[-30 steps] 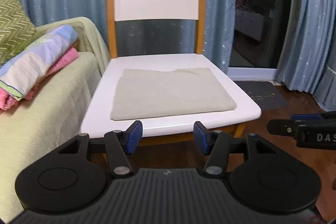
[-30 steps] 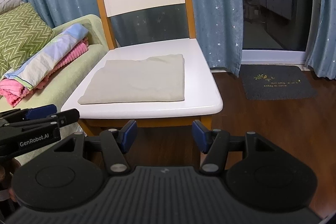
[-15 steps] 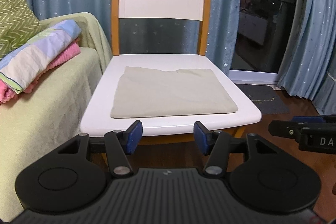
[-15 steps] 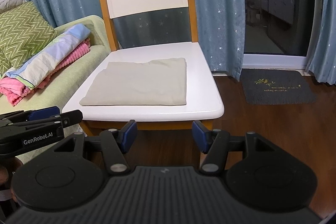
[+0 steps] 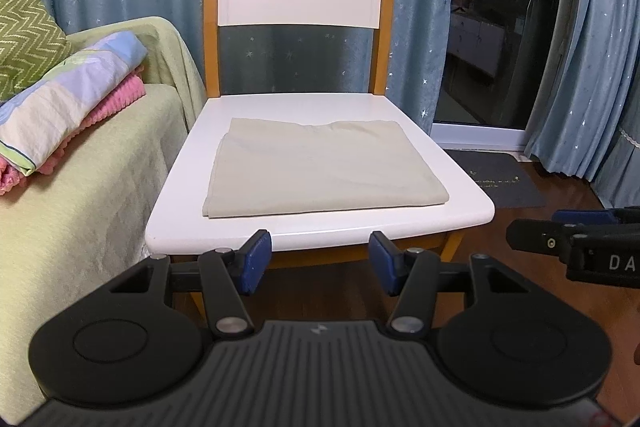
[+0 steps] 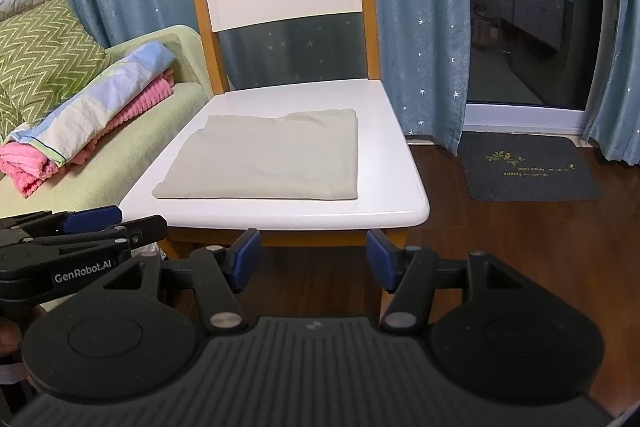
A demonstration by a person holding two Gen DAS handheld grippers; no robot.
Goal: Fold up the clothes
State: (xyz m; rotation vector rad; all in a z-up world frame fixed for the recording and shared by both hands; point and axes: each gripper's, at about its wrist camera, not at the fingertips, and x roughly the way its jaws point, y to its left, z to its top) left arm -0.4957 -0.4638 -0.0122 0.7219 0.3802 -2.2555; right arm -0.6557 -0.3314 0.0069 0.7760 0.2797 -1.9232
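A beige cloth (image 5: 324,169) lies folded flat in a rectangle on the white chair seat (image 5: 460,203); it also shows in the right wrist view (image 6: 268,159) on the seat (image 6: 396,195). My left gripper (image 5: 319,254) is open and empty, just in front of the seat's front edge. My right gripper (image 6: 313,251) is open and empty, in front of the seat's front right part. Each gripper shows at the edge of the other's view: the right one (image 5: 580,239) and the left one (image 6: 80,231).
A sofa with a light green cover (image 5: 80,219) stands left of the chair, carrying a stack of folded pink and pastel fabrics (image 5: 68,99) and a green zigzag pillow (image 6: 44,59). Blue curtains hang behind. A dark mat (image 6: 528,167) lies on the wood floor at right.
Both grippers have drifted a little, shifting the chair slightly in view. The jaws stay open and the cloth has not moved.
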